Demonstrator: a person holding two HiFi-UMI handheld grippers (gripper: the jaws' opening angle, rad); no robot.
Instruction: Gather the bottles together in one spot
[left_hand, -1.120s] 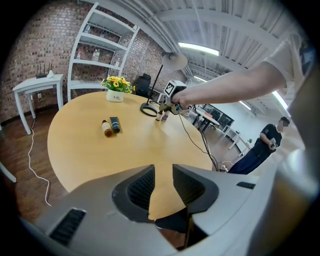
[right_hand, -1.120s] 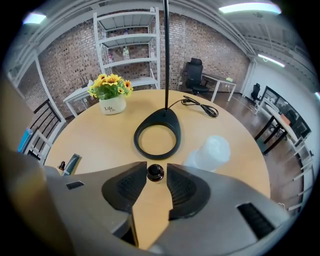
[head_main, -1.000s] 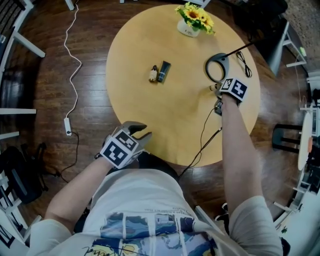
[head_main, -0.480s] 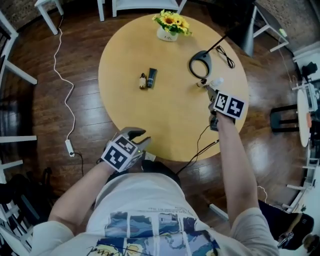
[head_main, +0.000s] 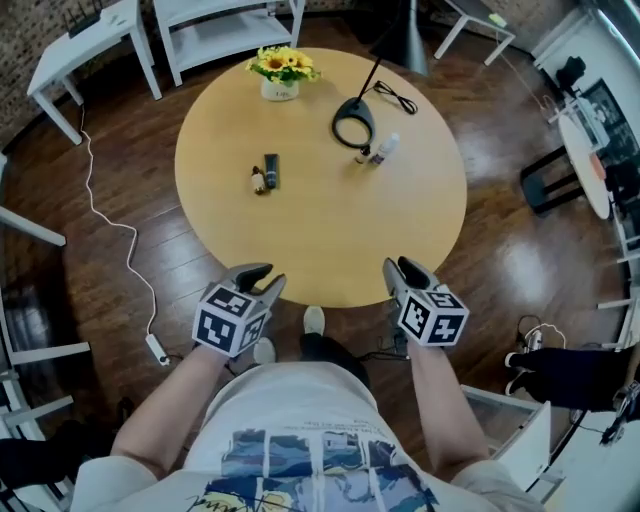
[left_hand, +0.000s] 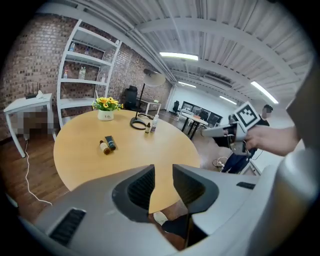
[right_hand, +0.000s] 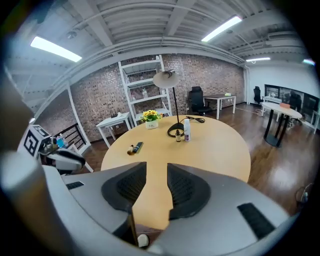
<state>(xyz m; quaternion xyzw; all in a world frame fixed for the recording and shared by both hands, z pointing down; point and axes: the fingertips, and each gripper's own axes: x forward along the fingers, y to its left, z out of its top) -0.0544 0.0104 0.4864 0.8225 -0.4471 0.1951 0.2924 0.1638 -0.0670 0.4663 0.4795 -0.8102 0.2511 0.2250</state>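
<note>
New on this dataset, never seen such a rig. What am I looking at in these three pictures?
There is no robot here. A person holds a two-jaw tool in each hand. The top-down picture comes from a camera on the person's head. It shows the left tool and the right tool by the near edge of a round table. The cubes with square markers are part of the tools.

The other two pictures come from a camera riding on each tool, looking along its jaws. Both pairs of jaws stand apart with nothing between them, so nothing is held.

On the table are flowers, a lamp, a white bottle and a small dark bottle upright beside the lamp's base. Further left, a brown bottle and a dark tube lie side by side.
</note>
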